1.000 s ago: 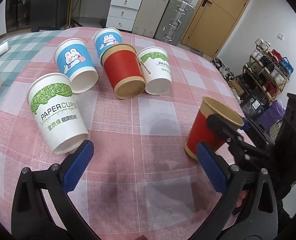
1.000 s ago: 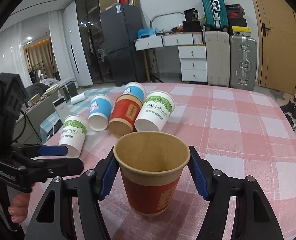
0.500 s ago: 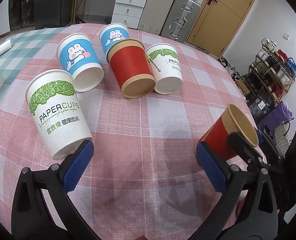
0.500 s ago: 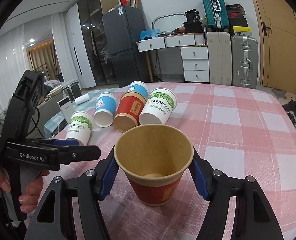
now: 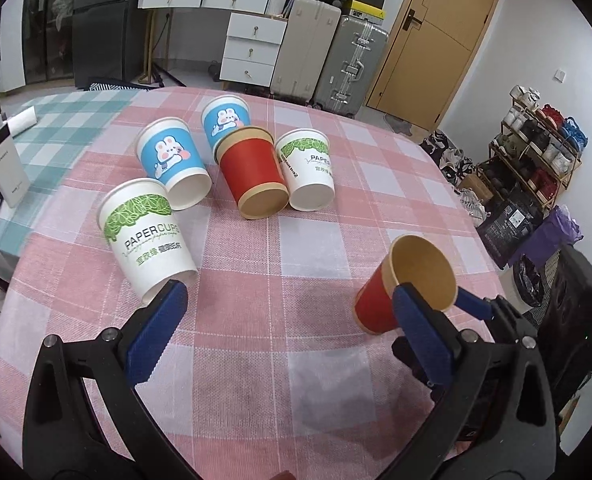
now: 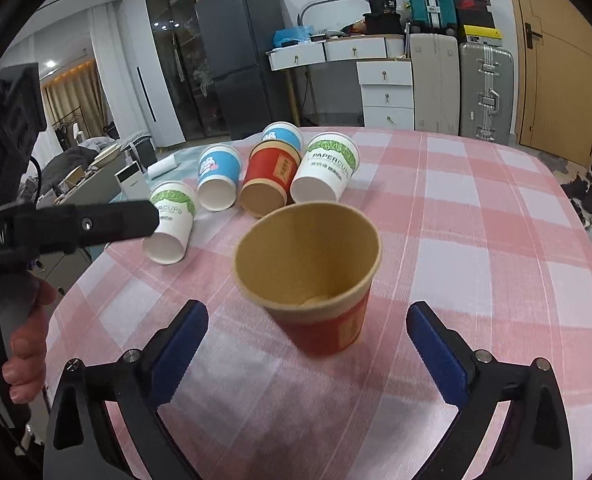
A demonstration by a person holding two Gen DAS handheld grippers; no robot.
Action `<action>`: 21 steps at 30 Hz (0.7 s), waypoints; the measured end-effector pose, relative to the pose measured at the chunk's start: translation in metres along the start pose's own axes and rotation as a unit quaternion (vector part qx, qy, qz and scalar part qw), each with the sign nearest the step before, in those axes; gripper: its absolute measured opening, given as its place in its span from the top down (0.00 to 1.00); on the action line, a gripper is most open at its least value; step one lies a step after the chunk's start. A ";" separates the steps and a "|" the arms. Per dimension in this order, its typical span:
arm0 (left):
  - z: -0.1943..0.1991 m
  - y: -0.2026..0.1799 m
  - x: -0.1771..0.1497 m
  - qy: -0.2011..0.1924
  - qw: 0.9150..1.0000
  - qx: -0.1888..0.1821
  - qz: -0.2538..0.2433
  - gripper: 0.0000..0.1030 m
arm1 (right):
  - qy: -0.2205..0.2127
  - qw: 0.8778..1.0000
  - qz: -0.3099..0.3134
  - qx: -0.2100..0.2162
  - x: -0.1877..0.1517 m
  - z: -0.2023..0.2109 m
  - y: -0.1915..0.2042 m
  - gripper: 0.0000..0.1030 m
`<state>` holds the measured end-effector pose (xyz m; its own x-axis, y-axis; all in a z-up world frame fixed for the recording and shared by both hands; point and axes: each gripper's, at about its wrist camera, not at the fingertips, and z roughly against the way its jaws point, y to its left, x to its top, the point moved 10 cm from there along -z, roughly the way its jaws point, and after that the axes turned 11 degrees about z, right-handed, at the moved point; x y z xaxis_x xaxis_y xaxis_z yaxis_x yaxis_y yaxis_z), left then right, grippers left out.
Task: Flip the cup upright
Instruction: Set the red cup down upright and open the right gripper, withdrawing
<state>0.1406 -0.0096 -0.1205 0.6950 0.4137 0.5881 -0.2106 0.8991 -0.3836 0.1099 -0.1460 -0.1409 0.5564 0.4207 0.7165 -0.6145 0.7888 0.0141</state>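
So the red cup (image 6: 323, 300) stands upright on the pink checked table (image 6: 475, 240), right gripper (image 6: 309, 356) spread wide around it, not touching; left gripper (image 5: 292, 336) gapes empty beside it.

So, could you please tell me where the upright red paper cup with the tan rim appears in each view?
Left wrist view: the upright red paper cup is at lower right, partly behind the right tongs.
Right wrist view: centre, between the open blue pads.
Shared landmark: the red paper cup lying on its side in the far row.
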 end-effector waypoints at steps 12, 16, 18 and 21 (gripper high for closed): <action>0.097 -0.023 -0.017 -0.079 0.995 0.020 -0.053 0.01 | -0.130 0.989 -0.052 -0.050 0.017 0.131 0.009 0.01; 0.129 -0.034 -0.022 -0.108 0.992 0.011 -0.064 0.01 | -0.158 0.984 -0.033 -0.079 0.025 0.169 0.021 0.01; 0.144 -0.038 -0.026 -0.121 0.990 0.010 -0.069 0.01 | -0.164 0.982 -0.026 -0.086 0.026 0.181 0.029 0.00; 0.164 -0.042 -0.032 -0.129 0.989 0.002 -0.073 0.01 | -0.165 0.982 -0.021 -0.091 0.025 0.194 0.035 0.00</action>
<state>0.0147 -0.0377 -0.0065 0.5192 0.3018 0.7996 -0.1243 0.9523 -0.2787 -0.0061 -0.1947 0.0132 0.3488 0.2412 0.9056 -0.4686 0.8817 -0.0543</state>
